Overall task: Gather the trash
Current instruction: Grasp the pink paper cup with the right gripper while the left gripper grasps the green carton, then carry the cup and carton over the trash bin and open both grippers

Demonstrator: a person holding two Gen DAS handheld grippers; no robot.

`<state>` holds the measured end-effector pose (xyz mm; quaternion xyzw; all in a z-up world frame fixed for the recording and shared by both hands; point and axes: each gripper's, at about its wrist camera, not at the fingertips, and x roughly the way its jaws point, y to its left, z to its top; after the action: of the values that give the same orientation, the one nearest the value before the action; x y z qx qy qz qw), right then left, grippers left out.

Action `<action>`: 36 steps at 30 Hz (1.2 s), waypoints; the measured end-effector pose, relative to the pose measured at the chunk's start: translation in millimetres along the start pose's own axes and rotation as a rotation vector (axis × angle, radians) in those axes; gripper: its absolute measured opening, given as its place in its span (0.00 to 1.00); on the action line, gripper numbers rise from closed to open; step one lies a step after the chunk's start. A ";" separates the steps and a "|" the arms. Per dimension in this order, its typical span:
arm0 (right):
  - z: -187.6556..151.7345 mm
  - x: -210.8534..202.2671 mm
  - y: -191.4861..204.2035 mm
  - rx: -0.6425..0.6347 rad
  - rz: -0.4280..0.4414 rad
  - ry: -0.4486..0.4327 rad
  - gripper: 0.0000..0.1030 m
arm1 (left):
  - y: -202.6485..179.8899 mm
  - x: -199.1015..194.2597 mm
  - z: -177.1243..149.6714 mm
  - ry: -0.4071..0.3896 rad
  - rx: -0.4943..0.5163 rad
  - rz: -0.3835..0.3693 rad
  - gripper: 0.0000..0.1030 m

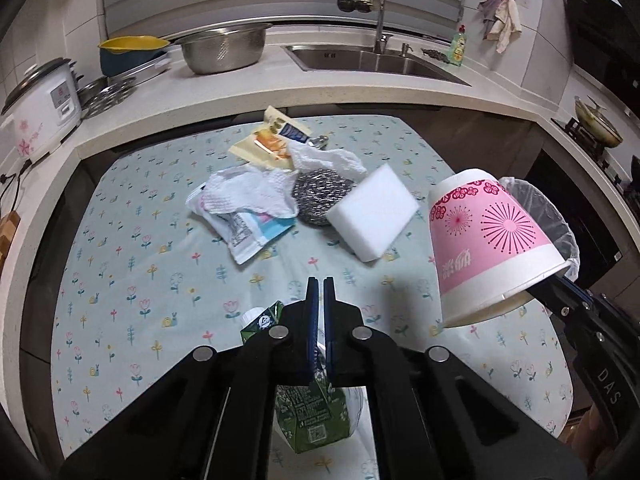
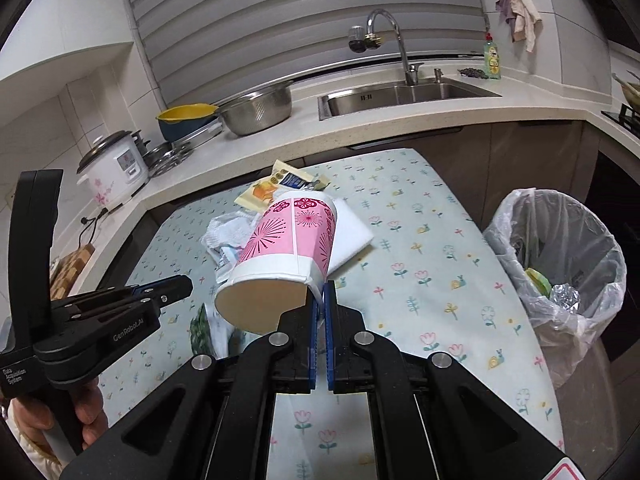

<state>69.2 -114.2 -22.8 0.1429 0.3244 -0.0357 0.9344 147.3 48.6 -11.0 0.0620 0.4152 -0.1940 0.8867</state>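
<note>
Left side: the left gripper (image 1: 320, 292) has its jaws together on the green wrapper (image 1: 310, 412), which hangs below the fingers above the flowered tablecloth (image 1: 120, 280). Centre: crumpled tissues (image 1: 248, 192), a steel scourer (image 1: 320, 196) and a white sponge (image 1: 372, 216) lie on the cloth, uncollected. Right side: the right gripper (image 2: 320, 296) is clamped on the rim of the pink paper cup (image 2: 288, 248), which is tilted, mouth toward the camera. Carry both loads rightward to the lined trash bin (image 2: 560, 264) beside the table, centre each over the opening, and only then part the jaws, cup first.
</note>
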 end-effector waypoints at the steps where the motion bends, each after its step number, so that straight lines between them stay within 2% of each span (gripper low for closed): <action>1: -0.2 -3.2 -7.3 0.012 -0.005 -0.005 0.03 | -7.3 0.1 0.5 0.000 0.012 -0.005 0.02; 5: -2.7 -13.1 -34.0 0.052 -0.029 -0.014 0.03 | -34.4 1.3 -1.8 0.017 0.046 -0.037 0.03; 7: -5.0 -15.4 -45.4 0.069 -0.040 -0.012 0.03 | -37.0 4.3 -5.5 0.040 0.034 -0.046 0.05; 8: -6.5 -16.1 -50.1 0.075 -0.045 -0.010 0.03 | -35.7 6.1 -9.1 0.051 0.021 -0.042 0.10; 9: -7.5 -17.4 -54.3 0.078 -0.048 -0.010 0.03 | -33.8 7.9 -13.0 0.064 0.012 -0.029 0.31; 10: -8.8 -17.8 -58.1 0.082 -0.049 -0.008 0.03 | -31.2 9.7 -18.6 0.076 -0.002 -0.011 0.48; 11: -10.0 -17.9 -61.5 0.085 -0.050 -0.006 0.03 | -27.7 9.7 -24.6 0.071 -0.018 0.006 0.73; 12: -11.3 -18.1 -63.3 0.087 -0.051 -0.004 0.03 | -24.7 7.7 -31.1 0.056 -0.030 0.026 0.79; 14: -13.3 -17.6 -65.4 0.088 -0.052 -0.002 0.03 | -20.4 10.9 -42.3 0.061 -0.016 0.062 0.79; 16: -15.5 -14.3 -67.1 0.094 -0.045 0.006 0.03 | -14.5 21.7 -51.4 0.103 -0.017 0.092 0.81; 22: -20.0 -3.0 -66.4 0.094 -0.029 0.029 0.03 | -7.1 47.1 -65.8 0.189 -0.050 0.120 0.84; 27: -21.2 4.5 -67.1 0.095 -0.027 0.047 0.03 | -6.1 61.8 -67.9 0.200 -0.070 0.144 0.83; 31: -20.7 8.7 -69.9 0.096 -0.032 0.055 0.03 | -5.6 63.4 -65.0 0.201 -0.072 0.109 0.69; 32: -20.5 9.9 -70.7 0.097 -0.033 0.056 0.03 | -6.7 61.6 -64.0 0.194 -0.064 0.100 0.45; 34: -19.7 11.7 -72.1 0.101 -0.033 0.059 0.03 | -8.7 59.7 -61.0 0.195 -0.047 0.092 0.39; 36: -18.6 12.6 -72.0 0.102 -0.031 0.058 0.03 | -9.0 57.0 -58.7 0.191 -0.051 0.078 0.28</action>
<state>56.5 -177.3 -62.0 0.1864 0.3514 -0.0628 0.9153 135.0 39.6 -91.9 0.0739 0.4998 -0.1419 0.8512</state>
